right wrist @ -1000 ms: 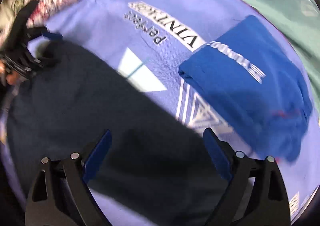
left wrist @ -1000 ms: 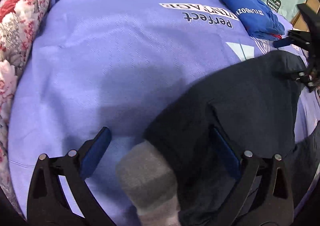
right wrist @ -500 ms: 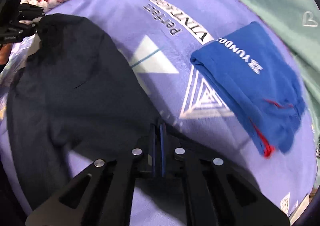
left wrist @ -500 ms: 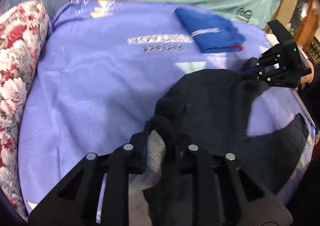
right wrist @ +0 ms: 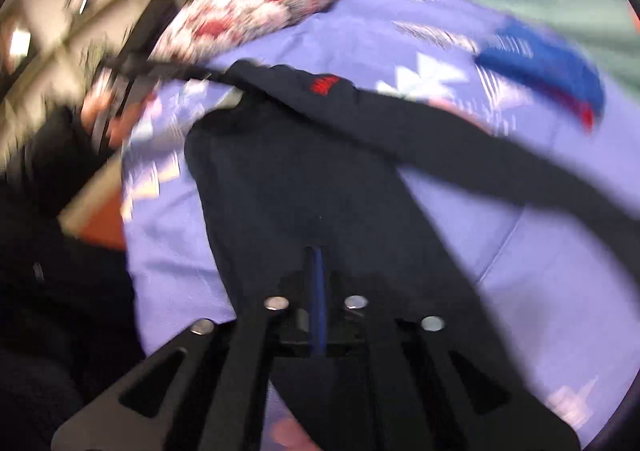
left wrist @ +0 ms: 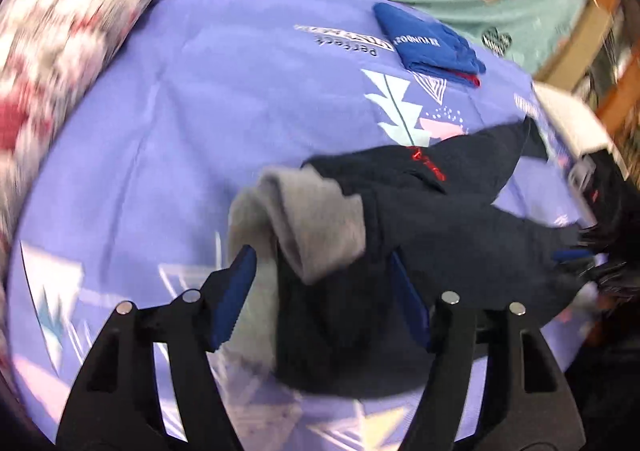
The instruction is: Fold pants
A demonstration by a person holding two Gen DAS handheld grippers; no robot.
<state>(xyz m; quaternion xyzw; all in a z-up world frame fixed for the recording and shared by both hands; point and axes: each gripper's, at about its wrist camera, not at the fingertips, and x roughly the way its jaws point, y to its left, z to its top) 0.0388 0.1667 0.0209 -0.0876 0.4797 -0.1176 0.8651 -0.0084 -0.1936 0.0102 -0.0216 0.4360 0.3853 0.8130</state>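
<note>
Pants (left wrist: 420,219), dark navy with a grey cuff (left wrist: 316,219) and small red stitching, lie rumpled across the lavender bedspread (left wrist: 200,111) in the centre and right of your left wrist view. In your right wrist view they stretch from the bottom centre up to the upper left.

Print on the bedspread reads "Perfect", seen upside down. The folded blue garment (left wrist: 424,47) at upper right carries white lettering too blurred to read.

Your left gripper (left wrist: 320,291) angles down at the bed; its jaws have just been opening and stand wide, with the cuff between the blue pads but not pinched. Your right gripper (right wrist: 316,291) also tilts down, its pads nearly together on a pinch of the dark cloth, though its jaws have just been parting.
</note>
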